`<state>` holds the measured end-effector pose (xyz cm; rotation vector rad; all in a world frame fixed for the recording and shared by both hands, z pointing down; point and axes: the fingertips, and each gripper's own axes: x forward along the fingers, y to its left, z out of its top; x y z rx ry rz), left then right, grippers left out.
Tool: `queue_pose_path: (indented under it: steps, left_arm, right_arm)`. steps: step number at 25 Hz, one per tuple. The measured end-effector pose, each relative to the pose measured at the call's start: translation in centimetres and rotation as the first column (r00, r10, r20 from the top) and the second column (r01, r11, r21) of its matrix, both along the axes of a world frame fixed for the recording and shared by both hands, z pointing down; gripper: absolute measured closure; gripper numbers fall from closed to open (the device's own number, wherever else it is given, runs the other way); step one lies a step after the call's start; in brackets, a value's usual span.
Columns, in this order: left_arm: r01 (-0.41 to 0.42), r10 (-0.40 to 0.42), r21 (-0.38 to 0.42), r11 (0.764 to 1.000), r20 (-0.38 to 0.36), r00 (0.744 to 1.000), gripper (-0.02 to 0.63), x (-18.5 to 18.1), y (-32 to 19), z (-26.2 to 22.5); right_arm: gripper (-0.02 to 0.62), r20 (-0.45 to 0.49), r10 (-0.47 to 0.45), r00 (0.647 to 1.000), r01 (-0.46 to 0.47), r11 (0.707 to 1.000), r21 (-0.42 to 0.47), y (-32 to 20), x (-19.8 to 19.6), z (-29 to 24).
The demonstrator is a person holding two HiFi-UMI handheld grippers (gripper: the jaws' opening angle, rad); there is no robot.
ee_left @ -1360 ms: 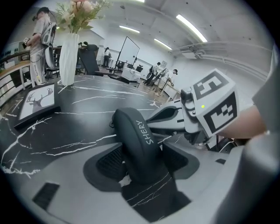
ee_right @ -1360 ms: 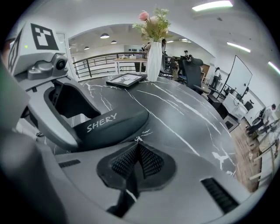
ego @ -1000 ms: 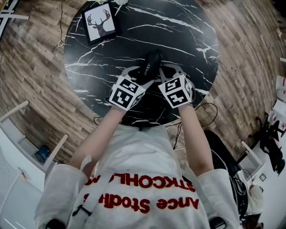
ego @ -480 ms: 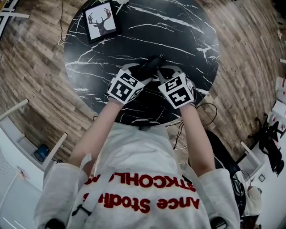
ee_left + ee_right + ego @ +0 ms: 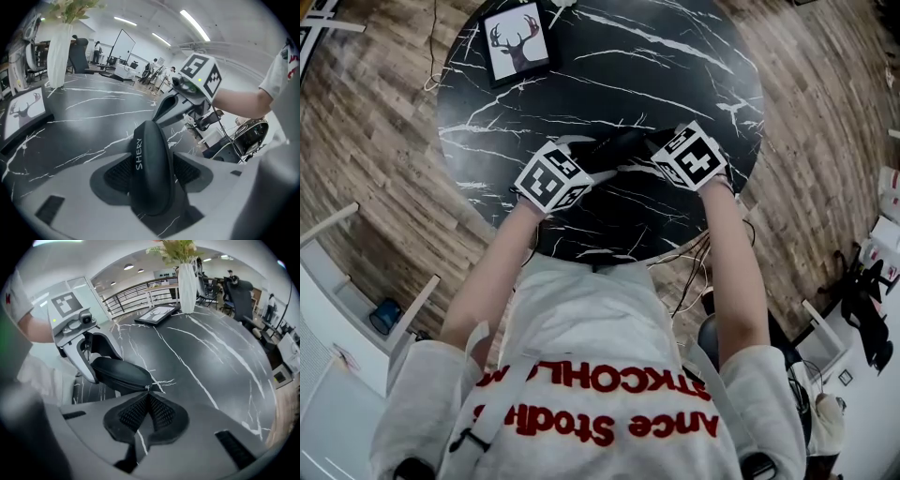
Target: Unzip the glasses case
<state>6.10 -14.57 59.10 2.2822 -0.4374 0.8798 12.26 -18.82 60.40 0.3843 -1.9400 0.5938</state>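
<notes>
The left gripper [image 5: 151, 164] clamps the black glasses case [image 5: 617, 147] across its middle, holding it just above the black marble table [image 5: 656, 84]. The right gripper [image 5: 148, 395] has its 2 jaws pinched together on the small metal zipper pull [image 5: 147, 388] at the case's end.

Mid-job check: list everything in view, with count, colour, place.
case: 1, black, between grippers, over table
zip pull: 1, metal, case's end
table: 1, black marble, centre
picture: 1, black-framed deer, table's far edge
vase: 1, white, by picture
cables: several, dark, floor near table
left gripper: 1, grey, shut on case
right gripper: 1, grey, shut on zip pull
arms: 2, bare, behind grippers
</notes>
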Motion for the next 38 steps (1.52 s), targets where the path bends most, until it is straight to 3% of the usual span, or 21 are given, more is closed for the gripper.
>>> queue_pose_path:
  steps: [7,11,16,26,29,31,33,36,38]
  left_arm:
    - [-0.041,0.040,-0.028,0.999,-0.008,0.999,0.327,-0.1,0.0,-0.1]
    - [-0.038,0.037,-0.040,0.998,-0.019,0.999,0.327,-0.2,-0.1,0.0]
    - [-0.023,0.022,-0.045,0.999,-0.020,1.000,0.318,-0.2,-0.1,0.0]
    - [0.067,-0.067,0.014,0.998,0.010,0.998,0.319,-2.8,-0.2,-2.1]
    - [0.134,-0.133,0.063,0.989,-0.018,0.991,0.330,-4.1,-1.0,-3.3]
    - [0.200,-0.194,0.103,0.974,-0.061,0.979,0.351,-4.8,-1.9,-4.8]
    - [0.277,-0.263,0.151,0.949,-0.105,0.959,0.399,-5.6,-3.1,-6.6]
    - [0.380,-0.347,0.232,0.895,-0.173,0.922,0.555,-6.9,-4.8,-9.6]
    - [0.428,-0.365,0.275,0.861,-0.251,0.896,0.591,-7.5,-5.6,-12.1]
  right_arm:
    - [0.580,-0.010,-0.178,0.984,0.171,0.959,-0.225,-0.6,-0.4,0.7]
    - [0.580,-0.017,-0.223,0.975,0.211,0.942,-0.260,-0.8,-0.5,0.9]
    - [0.578,-0.010,-0.182,0.983,0.173,0.952,-0.251,-0.7,-0.3,1.0]
    - [0.567,-0.015,-0.071,0.997,0.069,0.993,-0.101,0.2,0.6,0.5]
    - [0.504,-0.002,0.000,1.000,0.000,1.000,-0.029,-0.2,0.9,-0.5]
    - [0.494,0.042,0.080,0.996,-0.082,0.994,0.066,-1.4,0.8,-2.3]
    - [0.529,0.130,0.175,0.976,-0.196,0.965,0.173,-2.9,0.6,-5.0]
    - [0.572,0.286,0.281,0.916,-0.360,0.890,0.279,-4.3,0.3,-9.6]
    - [0.578,0.367,0.313,0.876,-0.435,0.840,0.324,-4.6,0.1,-12.3]
